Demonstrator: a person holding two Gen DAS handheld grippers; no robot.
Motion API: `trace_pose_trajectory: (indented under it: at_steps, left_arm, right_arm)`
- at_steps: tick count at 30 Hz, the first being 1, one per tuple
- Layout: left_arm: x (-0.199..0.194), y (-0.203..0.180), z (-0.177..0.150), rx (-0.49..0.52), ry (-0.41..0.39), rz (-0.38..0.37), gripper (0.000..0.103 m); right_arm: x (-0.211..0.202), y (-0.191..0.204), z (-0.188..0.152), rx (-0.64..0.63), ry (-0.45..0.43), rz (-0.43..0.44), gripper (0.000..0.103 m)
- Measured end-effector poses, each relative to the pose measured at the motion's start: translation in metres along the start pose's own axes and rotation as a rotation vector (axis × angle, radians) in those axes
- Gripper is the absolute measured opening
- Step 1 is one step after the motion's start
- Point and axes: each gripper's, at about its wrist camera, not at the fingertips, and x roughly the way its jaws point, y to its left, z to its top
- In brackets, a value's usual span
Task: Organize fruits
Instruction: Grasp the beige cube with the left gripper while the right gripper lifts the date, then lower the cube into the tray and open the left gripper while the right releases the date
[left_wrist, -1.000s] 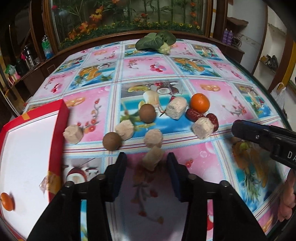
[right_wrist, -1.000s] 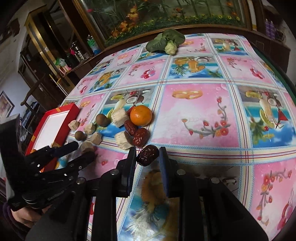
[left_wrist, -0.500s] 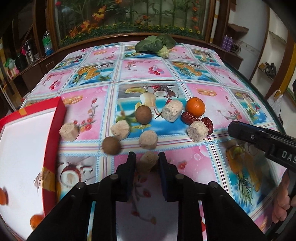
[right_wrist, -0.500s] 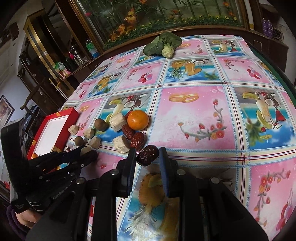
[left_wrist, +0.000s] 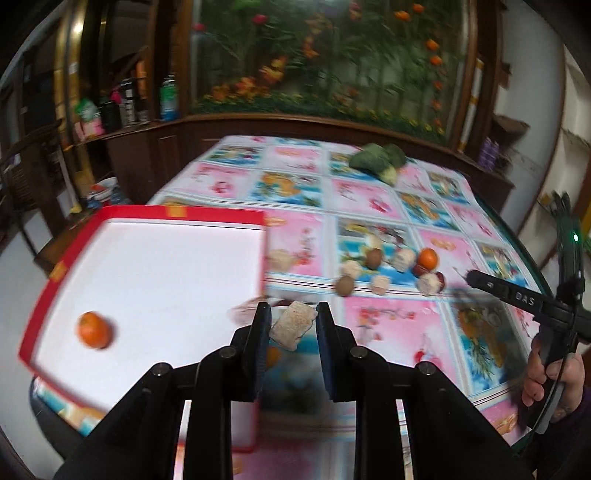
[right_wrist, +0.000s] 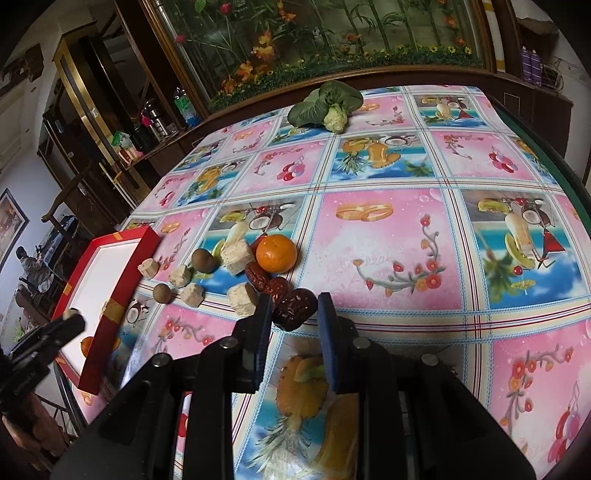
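Observation:
My left gripper (left_wrist: 291, 325) is shut on a beige sugarcane chunk (left_wrist: 293, 324) and holds it in the air by the right rim of the red box (left_wrist: 147, 214), whose white floor holds one orange (left_wrist: 94, 329). My right gripper (right_wrist: 295, 314) is shut on a dark red date (right_wrist: 294, 308), held low over the tablecloth. The fruit pile lies just beyond it: an orange (right_wrist: 276, 253), two dates (right_wrist: 266, 281), brown longans (right_wrist: 204, 260) and several beige chunks (right_wrist: 236, 254). The pile also shows in the left wrist view (left_wrist: 384, 266).
A leafy green vegetable (right_wrist: 327, 105) lies at the table's far edge. The red box (right_wrist: 110, 288) sits at the table's left edge. Dark wooden cabinets with bottles (right_wrist: 155, 125) stand behind the table. The right gripper shows in the left wrist view (left_wrist: 524, 299).
My left gripper has lifted the beige chunk off the table and swung left to the red box. My right gripper still holds the date and has barely moved.

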Motion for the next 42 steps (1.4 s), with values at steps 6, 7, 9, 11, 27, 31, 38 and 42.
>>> trace_pose_trajectory:
  at_steps: [6,7,9,11,27,31,38,42]
  left_arm:
    - [-0.011,0.026,-0.009,-0.057,-0.015,0.026,0.023]
    - [-0.011,0.029,-0.01,-0.061,-0.012,0.026,0.023]
    - [-0.013,0.035,-0.013,-0.071,-0.01,0.03,0.023]
    - [-0.015,0.043,-0.016,-0.076,-0.013,0.04,0.023]
    - [-0.022,0.145,-0.028,-0.253,-0.028,0.221,0.024]
    - [-0.011,0.152,-0.032,-0.261,0.001,0.251,0.023]
    - [0.009,0.131,-0.037,-0.192,0.052,0.23,0.024]
    - [0.022,0.129,-0.04,-0.183,0.1,0.255,0.024]
  right_arm:
    - [-0.003,0.016,-0.003,-0.056,-0.033,0.039,0.027]
    - [-0.002,0.021,-0.004,-0.067,-0.035,0.043,0.027]
    - [-0.002,0.034,-0.005,-0.088,-0.033,0.079,0.027]
    - [-0.003,0.048,-0.007,-0.087,-0.035,0.13,0.027]
    - [0.069,0.249,-0.024,-0.279,0.092,0.407,0.027]
    - [0.097,0.273,-0.019,-0.289,0.152,0.385,0.027]
    - [0.123,0.286,-0.03,-0.365,0.247,0.343,0.027]
    - [0.125,0.284,-0.034,-0.388,0.272,0.327,0.028]
